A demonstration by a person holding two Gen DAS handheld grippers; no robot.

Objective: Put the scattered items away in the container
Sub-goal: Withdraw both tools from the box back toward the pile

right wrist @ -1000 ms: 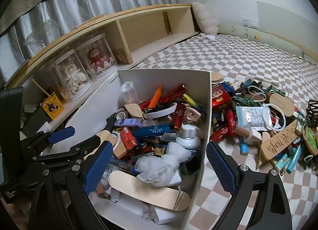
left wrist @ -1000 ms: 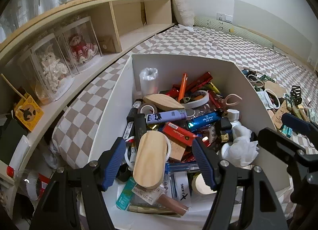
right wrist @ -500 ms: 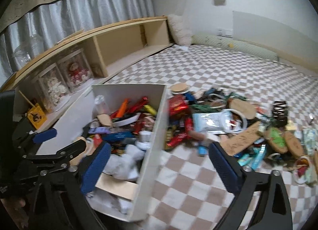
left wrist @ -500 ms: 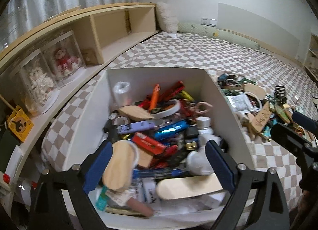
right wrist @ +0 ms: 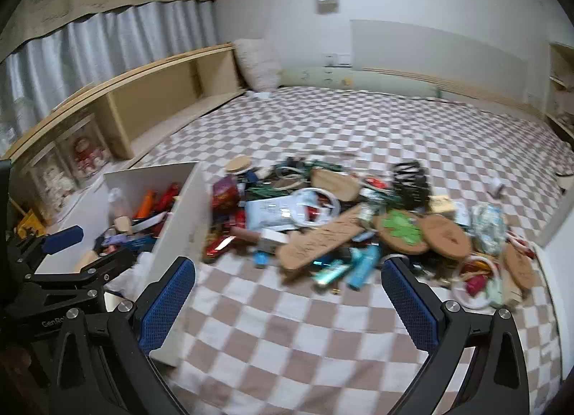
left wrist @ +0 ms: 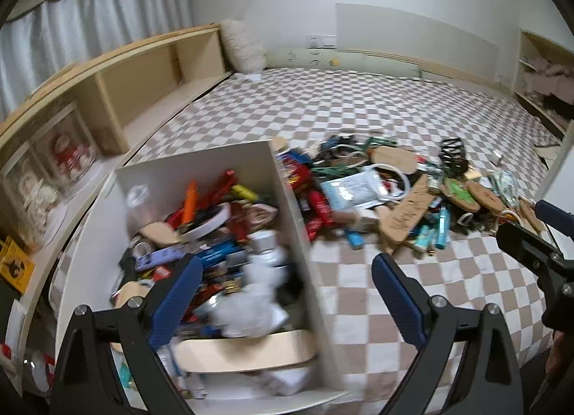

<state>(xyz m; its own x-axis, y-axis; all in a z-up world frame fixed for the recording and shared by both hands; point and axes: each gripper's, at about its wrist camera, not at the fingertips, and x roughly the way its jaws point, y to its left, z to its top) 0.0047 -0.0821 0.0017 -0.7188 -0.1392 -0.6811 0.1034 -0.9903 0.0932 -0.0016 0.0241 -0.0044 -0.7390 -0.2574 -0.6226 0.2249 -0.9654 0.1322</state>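
Note:
A white open box [left wrist: 287,199] stands on the checkered bed, filled with pens, tubes, wooden pieces and other small items; it also shows at the left of the right wrist view [right wrist: 179,207]. A heap of scattered items [right wrist: 358,221] lies on the bed to the box's right, also seen in the left wrist view [left wrist: 394,192]. My left gripper [left wrist: 285,303] is open and empty above the box's near right wall. My right gripper [right wrist: 287,303] is open and empty over bare bedspread, short of the heap.
A wooden shelf unit [left wrist: 143,85] with clear doll cases [left wrist: 61,160] runs along the left. A pillow [left wrist: 244,45] lies at the bed's far end. The bed's edge drops off at the right [right wrist: 552,235]. Checkered bedspread [right wrist: 394,135] stretches behind the heap.
Both grippers have swung to the right and pulled back from the box. The heap of loose items has come into fuller view. Both stay open and empty.

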